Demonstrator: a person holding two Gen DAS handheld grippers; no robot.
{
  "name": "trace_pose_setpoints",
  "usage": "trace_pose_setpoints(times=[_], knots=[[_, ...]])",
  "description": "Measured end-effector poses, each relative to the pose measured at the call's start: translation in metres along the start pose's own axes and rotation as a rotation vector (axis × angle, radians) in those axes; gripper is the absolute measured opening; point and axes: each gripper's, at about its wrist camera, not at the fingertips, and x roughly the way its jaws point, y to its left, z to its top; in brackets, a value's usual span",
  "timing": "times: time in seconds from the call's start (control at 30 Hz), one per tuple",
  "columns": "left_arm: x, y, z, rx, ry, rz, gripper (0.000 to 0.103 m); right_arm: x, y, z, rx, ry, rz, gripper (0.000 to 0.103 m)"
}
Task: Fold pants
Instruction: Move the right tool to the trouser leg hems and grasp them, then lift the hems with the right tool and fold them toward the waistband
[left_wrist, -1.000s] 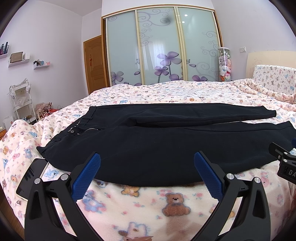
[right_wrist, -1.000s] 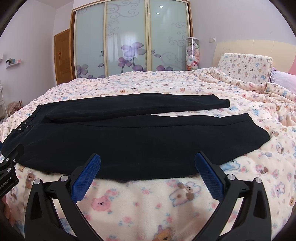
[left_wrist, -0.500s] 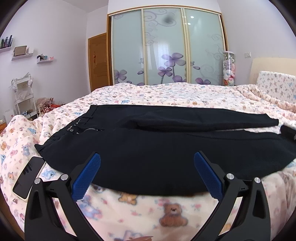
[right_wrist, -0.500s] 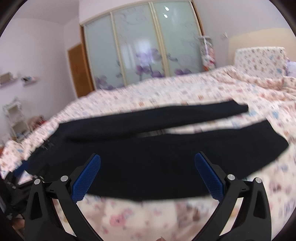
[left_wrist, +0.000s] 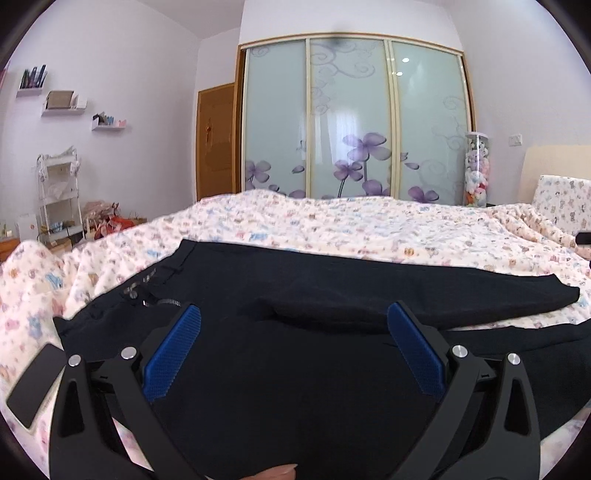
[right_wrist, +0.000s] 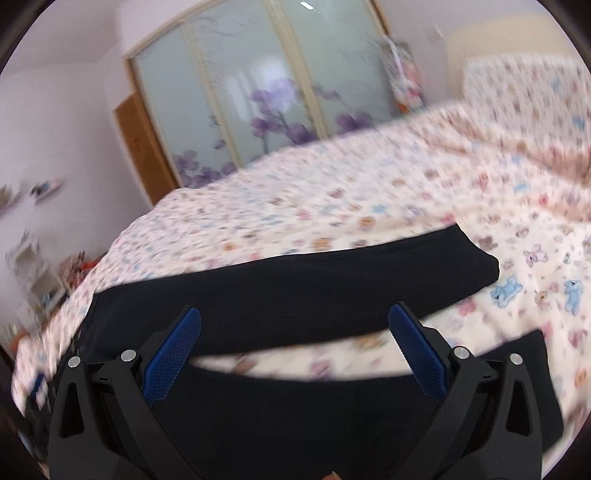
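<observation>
Black pants (left_wrist: 295, 373) lie spread flat on the bed, waistband with button at the left, both legs running to the right. My left gripper (left_wrist: 293, 332) is open and empty, low over the seat and upper near leg. In the right wrist view, which is blurred, the pants (right_wrist: 295, 291) show as two legs with a strip of bedding between them. My right gripper (right_wrist: 295, 336) is open and empty over the near leg, its jaws wide apart.
The bed has a pink teddy-print cover (left_wrist: 369, 225). A black phone (left_wrist: 35, 384) lies on the cover left of the waistband. A pillow (left_wrist: 561, 203) sits at the right. A sliding wardrobe (left_wrist: 351, 122) and shelves (left_wrist: 59, 199) stand beyond.
Both grippers have moved forward and lower over the pants. The right gripper has swung and tilted, blurring its view. Both stay open.
</observation>
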Motion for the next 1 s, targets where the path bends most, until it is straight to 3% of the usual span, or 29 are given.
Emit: trace_pose_setpoints(times=[0.1, 0.23, 0.33, 0.4, 0.47, 0.67, 0.73, 0.83, 0.9, 1.0], knots=[[0.007, -0.001, -0.004, 0.019, 0.034, -0.027, 0.101, 0.033, -0.041, 0.029, 0.104, 0.039, -0.033, 0.102], [0.001, -0.003, -0.006, 0.035, 0.006, -0.046, 0.101, 0.066, -0.096, 0.048, 0.246, 0.043, -0.078, 0.102], [-0.002, -0.007, -0.009, 0.058, -0.005, -0.061, 0.101, 0.097, -0.122, 0.057, 0.242, 0.063, -0.141, 0.095], [-0.002, -0.012, -0.011, 0.076, -0.003, -0.069, 0.101, 0.112, -0.132, 0.062, 0.23, 0.075, -0.168, 0.08], [0.0, -0.018, -0.013, 0.101, 0.012, -0.091, 0.101, 0.127, -0.143, 0.069, 0.232, 0.072, -0.175, 0.076], [0.006, -0.027, -0.018, 0.139, 0.051, -0.124, 0.101, 0.152, -0.155, 0.08, 0.193, 0.029, -0.301, 0.074], [0.01, -0.027, -0.019, 0.138, 0.071, -0.13, 0.101, 0.162, -0.159, 0.079, 0.188, 0.054, -0.324, 0.073], [0.019, -0.026, -0.02, 0.128, 0.112, -0.133, 0.101, 0.176, -0.162, 0.074, 0.173, 0.095, -0.369, 0.06], [0.021, -0.024, -0.021, 0.12, 0.125, -0.132, 0.101, 0.175, -0.163, 0.071, 0.179, 0.089, -0.386, 0.039], [0.021, -0.022, -0.022, 0.109, 0.129, -0.134, 0.101, 0.166, -0.162, 0.07, 0.182, 0.075, -0.337, 0.019]])
